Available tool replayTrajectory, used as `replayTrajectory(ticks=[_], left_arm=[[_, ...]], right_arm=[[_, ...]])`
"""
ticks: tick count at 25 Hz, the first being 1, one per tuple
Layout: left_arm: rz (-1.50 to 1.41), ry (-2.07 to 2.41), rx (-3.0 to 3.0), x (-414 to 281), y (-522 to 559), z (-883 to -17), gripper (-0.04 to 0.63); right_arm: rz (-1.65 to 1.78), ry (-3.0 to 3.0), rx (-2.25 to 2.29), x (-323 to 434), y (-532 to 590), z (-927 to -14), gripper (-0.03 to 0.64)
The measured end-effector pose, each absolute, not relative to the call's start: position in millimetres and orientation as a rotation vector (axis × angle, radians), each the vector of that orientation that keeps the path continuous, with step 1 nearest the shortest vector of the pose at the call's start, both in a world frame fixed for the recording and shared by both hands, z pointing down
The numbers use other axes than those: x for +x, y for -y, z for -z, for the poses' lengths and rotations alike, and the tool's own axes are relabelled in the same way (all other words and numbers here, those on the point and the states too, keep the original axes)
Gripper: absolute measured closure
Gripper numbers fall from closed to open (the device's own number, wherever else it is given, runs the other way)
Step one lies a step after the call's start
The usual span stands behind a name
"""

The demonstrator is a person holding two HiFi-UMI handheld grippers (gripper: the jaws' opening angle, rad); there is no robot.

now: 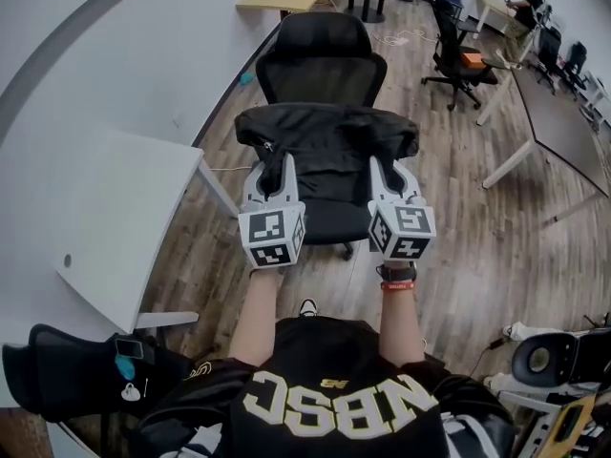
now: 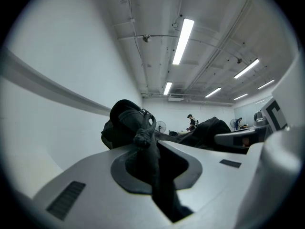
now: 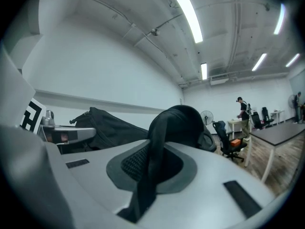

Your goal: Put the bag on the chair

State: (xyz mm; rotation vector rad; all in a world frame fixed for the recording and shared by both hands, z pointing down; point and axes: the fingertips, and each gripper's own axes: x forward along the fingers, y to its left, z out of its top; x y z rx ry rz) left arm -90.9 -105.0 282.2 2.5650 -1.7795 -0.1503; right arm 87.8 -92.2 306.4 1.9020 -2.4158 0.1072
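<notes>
Filling the middle of the head view, the black office chair (image 1: 320,65) stands with its backrest toward the top of the frame, and a white desk (image 1: 124,208) lies at the left. The black bag (image 1: 329,141) is spread over the seat, below the backrest; whether it already rests on the seat cannot be told. Its long axis runs left to right across the frame, one end toward each claw. It looks like soft, limp cloth that would sag and fold, probably light, so holding both ends keeps it level. The left claw (image 1: 276,168) is clenched on a bunched strap (image 2: 143,137) at the bag's left end. The right claw (image 1: 385,172) is clenched on a flat strap (image 3: 157,142) at the right end.
</notes>
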Motion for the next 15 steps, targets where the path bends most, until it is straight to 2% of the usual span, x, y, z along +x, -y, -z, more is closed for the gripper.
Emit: replayTrajectory(ticks=[7, 15], left_arm=[[0.150, 1.703, 2.604, -92, 178, -283, 0.545], [0.053, 1.698, 2.522, -84, 252, -329, 0.545]], right_arm=[[-0.117, 2.412, 1.934, 89, 159, -311, 0.584], [-0.207, 2.396, 1.874, 98, 238, -352, 0.584]])
